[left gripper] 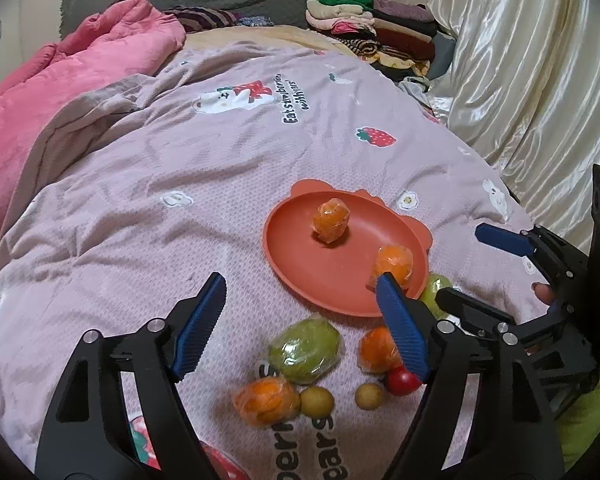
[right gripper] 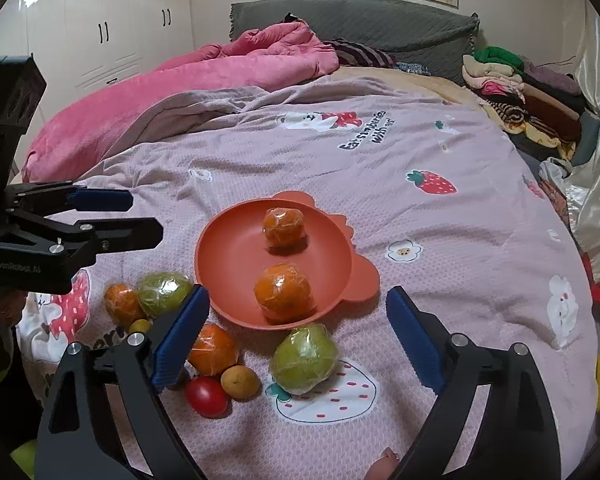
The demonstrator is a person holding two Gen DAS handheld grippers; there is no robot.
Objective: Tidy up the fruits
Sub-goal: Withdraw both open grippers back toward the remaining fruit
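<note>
An orange plate (left gripper: 300, 248) (right gripper: 228, 256) lies on the bed quilt with two plastic-wrapped oranges on it, one at the far side (left gripper: 331, 221) (right gripper: 283, 226) and one at the near rim (left gripper: 394, 264) (right gripper: 285, 294). Loose fruit lies in front of the plate: wrapped green fruits (left gripper: 305, 350) (right gripper: 304, 358) (right gripper: 164, 294), wrapped oranges (left gripper: 266, 400) (left gripper: 378, 350) (right gripper: 214, 348), small yellow-brown fruits (left gripper: 317, 401) (right gripper: 240, 382) and a red one (left gripper: 402, 380) (right gripper: 206, 396). My left gripper (left gripper: 300, 288) is open above the loose fruit, holding nothing. My right gripper (right gripper: 298, 296) is open over the plate's near rim, empty.
A pink duvet (right gripper: 180, 80) is heaped at the far left of the bed. Folded clothes (right gripper: 520, 88) are stacked at the far right by a shiny curtain (left gripper: 540, 60). White wardrobes (right gripper: 100, 32) stand behind. A fingertip (right gripper: 386, 458) shows at the bottom edge.
</note>
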